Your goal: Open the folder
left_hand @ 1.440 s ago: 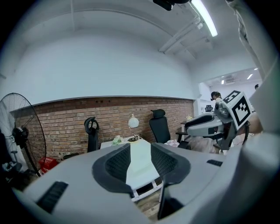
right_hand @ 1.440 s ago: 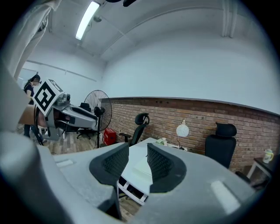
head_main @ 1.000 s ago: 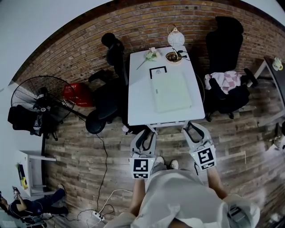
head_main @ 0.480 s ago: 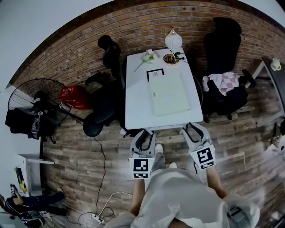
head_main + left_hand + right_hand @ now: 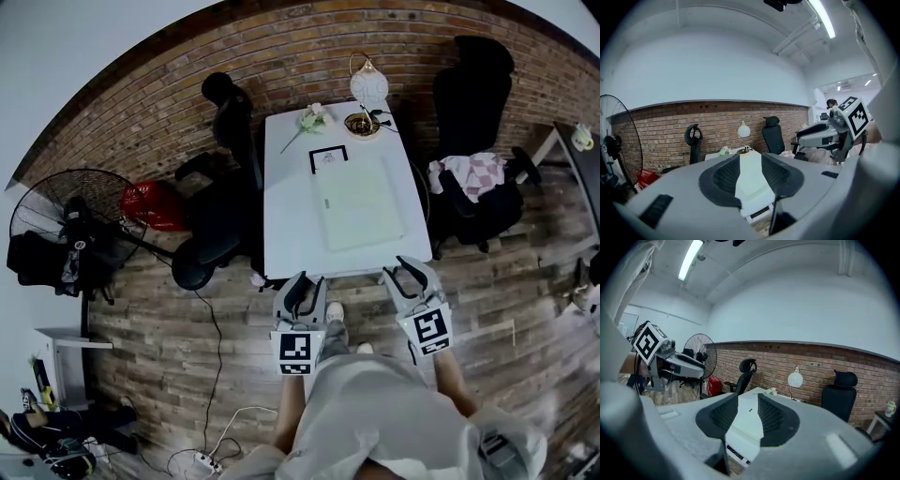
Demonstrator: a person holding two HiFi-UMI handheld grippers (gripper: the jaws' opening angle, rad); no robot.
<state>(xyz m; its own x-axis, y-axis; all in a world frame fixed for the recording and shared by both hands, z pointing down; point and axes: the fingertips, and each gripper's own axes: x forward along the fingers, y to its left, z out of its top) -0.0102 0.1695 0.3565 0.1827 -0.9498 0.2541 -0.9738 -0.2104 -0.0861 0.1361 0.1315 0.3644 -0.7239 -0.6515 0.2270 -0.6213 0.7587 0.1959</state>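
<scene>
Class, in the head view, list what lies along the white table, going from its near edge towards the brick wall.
Pale green folder → black-framed square card → brown bowl → white globe lamp

Before you stands the table [image 5: 281,197]: the folder [image 5: 361,202] lies on its right half, with a lamp [image 5: 368,86], dish [image 5: 362,123] and flower sprig [image 5: 314,117] along the far edge. One chair [image 5: 225,211] stands left of the table, another chair [image 5: 473,122] right, and the fan [image 5: 66,225] far left. Your left gripper [image 5: 305,278] and right gripper [image 5: 405,265] hang at the near edge.
</scene>
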